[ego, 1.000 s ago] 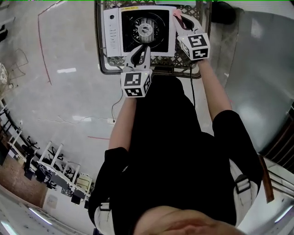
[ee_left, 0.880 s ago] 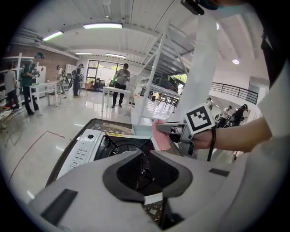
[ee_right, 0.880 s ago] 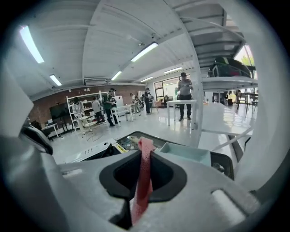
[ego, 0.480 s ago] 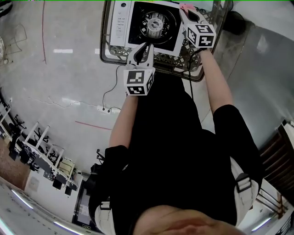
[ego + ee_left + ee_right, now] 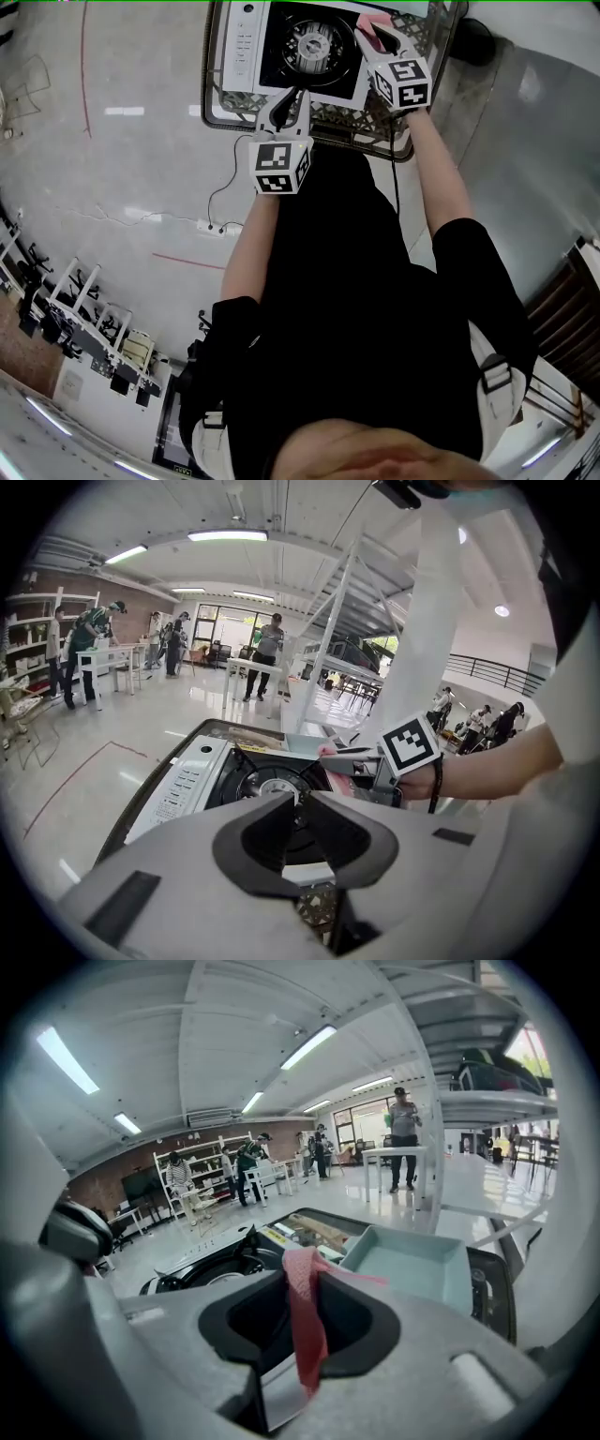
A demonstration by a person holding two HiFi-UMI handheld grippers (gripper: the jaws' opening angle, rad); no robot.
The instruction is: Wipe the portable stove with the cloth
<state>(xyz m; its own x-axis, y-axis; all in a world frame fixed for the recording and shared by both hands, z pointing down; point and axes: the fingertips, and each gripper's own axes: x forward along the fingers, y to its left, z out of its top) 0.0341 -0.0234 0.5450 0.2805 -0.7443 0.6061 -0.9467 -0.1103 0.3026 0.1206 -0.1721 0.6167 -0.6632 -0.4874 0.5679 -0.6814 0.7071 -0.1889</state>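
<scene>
Portable stove (image 5: 281, 70) sits on the mesh-topped counter (image 5: 352, 122). Its round burner (image 5: 314, 39) is in the middle of the black top, and the white control panel (image 5: 240, 45) runs along the stove's left side, as seen in the head view.

Left gripper (image 5: 298, 796): jaws pressed together at the tips, nothing between them (only the hollow behind the tips shows the burner through it). It hangs over the stove's near edge, the edge toward the person, roughly in line with the burner.

Right gripper (image 5: 305, 1283): jaws pinching the cloth (image 5: 307, 1335), a thin pinkish-red piece. A fold stands up above the jaws and a strip hangs down between them. In the head view this gripper is at the stove's right edge, toward the far right corner of the black top, with the cloth showing just past the tips. The cloth is at that edge, but no view shows whether it presses on the surface.

A shallow teal tray (image 5: 412, 1265) lies just beside the stove's right side, on the same counter.

Both forearms reach toward the stove from its near side, the left one meeting the near edge and the right one running along the right side.

Several people (image 5: 269, 653) stand well beyond the stove's far side (small and blurred).
</scene>
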